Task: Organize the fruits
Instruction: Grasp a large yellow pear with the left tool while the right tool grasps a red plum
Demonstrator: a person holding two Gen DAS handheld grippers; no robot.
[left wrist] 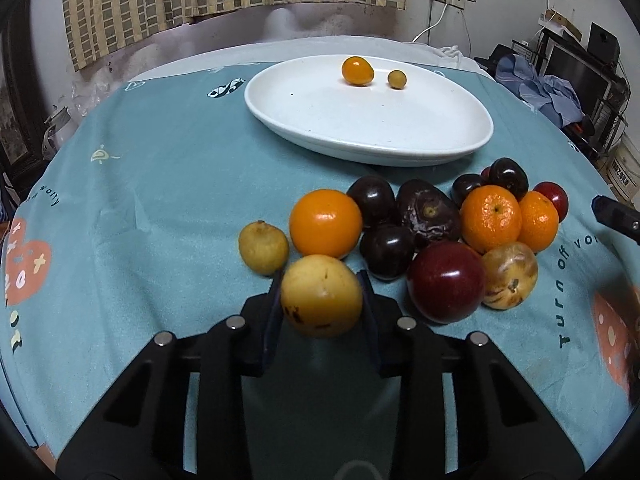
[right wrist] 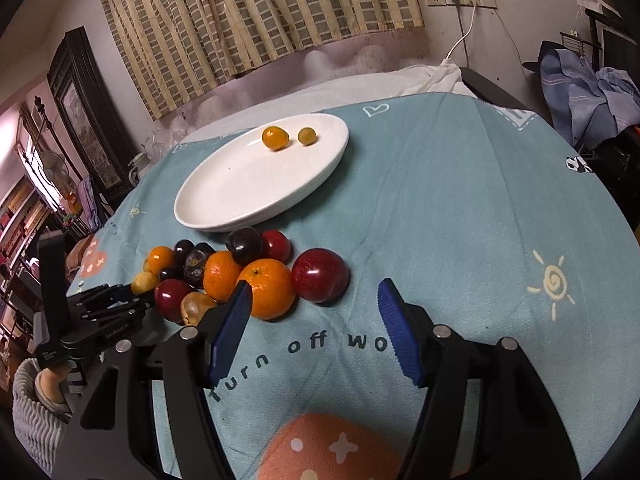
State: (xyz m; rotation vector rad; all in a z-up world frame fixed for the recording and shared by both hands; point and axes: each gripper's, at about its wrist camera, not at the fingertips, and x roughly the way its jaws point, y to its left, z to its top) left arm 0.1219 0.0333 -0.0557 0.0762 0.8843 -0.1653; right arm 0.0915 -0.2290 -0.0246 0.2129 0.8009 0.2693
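Observation:
My left gripper (left wrist: 321,282) is shut on a yellow, brown-spotted fruit (left wrist: 321,296) at the near-left edge of the fruit pile; the pads press both its sides. The pile holds a large orange (left wrist: 326,224), two mandarins (left wrist: 491,218), dark plums (left wrist: 387,251), a red plum (left wrist: 446,282) and a small yellow fruit (left wrist: 263,247). A white oval plate (left wrist: 320,120) behind it carries a small orange fruit (left wrist: 357,71) and a tiny yellow-green one (left wrist: 397,79). My right gripper (right wrist: 315,300) stands open just short of a mandarin (right wrist: 266,292) and a red plum (right wrist: 320,276), with nothing between its blue pads (right wrist: 394,320).
A teal printed cloth (right wrist: 460,220) covers the round table. Checked curtains and wall sockets are behind it, piled clothes to the right, shelves and a framed picture to the left. In the right wrist view a sleeved hand (right wrist: 40,396) holds the left gripper (right wrist: 108,304).

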